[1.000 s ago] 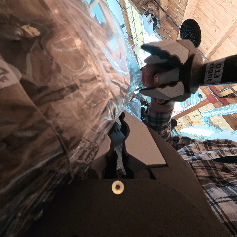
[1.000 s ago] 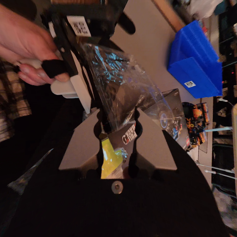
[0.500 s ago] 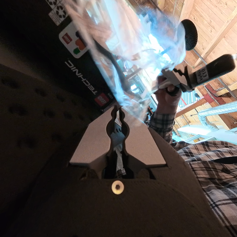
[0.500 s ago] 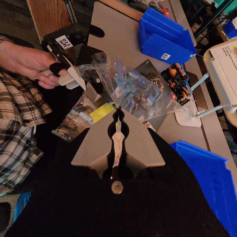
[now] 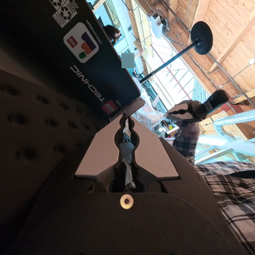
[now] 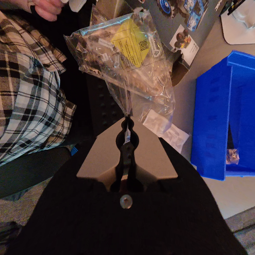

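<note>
My right gripper (image 6: 127, 117) is shut on a corner of a clear plastic bag (image 6: 144, 85). The bag holds small dark parts and a yellow slip (image 6: 131, 45) and hangs in the air off the jaws. In the left wrist view the right gripper (image 5: 178, 113) shows farther off, pinching the bag (image 5: 149, 114). My left gripper (image 5: 126, 117) is shut with only a thin slit, and nothing shows between its fingers. Its tips are right under the open flap (image 5: 132, 106) of a black toy box (image 5: 82, 69).
A blue bin (image 6: 220, 110) stands on the grey table (image 6: 183, 99) to the right. The black toy box (image 6: 193, 20) lies at the far side, with a white paper packet (image 6: 167, 133) near it. A person's plaid sleeve (image 6: 27, 96) fills the left.
The bag has come away from my left gripper and now hangs only from the right one. The right gripper has swung toward the near side, next to the blue bin.
</note>
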`<state>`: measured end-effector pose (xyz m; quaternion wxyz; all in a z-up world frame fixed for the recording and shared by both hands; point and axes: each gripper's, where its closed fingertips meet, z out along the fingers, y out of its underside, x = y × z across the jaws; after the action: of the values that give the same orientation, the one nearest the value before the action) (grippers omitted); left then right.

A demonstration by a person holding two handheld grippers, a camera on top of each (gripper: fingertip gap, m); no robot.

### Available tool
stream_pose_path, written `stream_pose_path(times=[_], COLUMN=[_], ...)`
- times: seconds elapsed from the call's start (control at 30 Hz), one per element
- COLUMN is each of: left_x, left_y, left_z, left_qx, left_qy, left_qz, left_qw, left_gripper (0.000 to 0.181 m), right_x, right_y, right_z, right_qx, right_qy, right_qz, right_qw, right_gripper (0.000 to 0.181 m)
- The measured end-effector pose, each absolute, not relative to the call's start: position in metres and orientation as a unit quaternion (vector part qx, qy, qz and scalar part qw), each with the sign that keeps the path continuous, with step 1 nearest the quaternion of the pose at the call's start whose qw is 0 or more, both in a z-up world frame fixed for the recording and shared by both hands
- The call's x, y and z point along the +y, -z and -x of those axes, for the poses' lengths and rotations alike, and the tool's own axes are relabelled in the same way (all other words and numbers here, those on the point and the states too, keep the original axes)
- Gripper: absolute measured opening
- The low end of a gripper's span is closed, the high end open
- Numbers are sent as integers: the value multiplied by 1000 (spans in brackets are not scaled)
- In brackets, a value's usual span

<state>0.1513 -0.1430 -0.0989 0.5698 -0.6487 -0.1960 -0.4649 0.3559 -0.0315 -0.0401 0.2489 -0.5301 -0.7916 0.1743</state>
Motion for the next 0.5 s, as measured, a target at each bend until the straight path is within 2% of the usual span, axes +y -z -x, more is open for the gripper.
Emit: stream_pose_path(times=[0.2,0.37,0.5], left_x=[-143,-142,-142], left_y=[97,97,97], left_z=[-152,-156,-158], left_qx=[-196,-192,-187], left_qy=[467,472,471], left_qz=[645,644,648], left_qw=[572,571,569], left_gripper=[1,1,1], right_x=[-17,-24,-20], right_y=[39,60,72], right_z=[-368,-340,-305], right_qx=[-758,-727,-693], right_qy=[-172,-197,-197], right_qz=[582,615,638], right_qw=[240,235,272], right_gripper=[0,0,0])
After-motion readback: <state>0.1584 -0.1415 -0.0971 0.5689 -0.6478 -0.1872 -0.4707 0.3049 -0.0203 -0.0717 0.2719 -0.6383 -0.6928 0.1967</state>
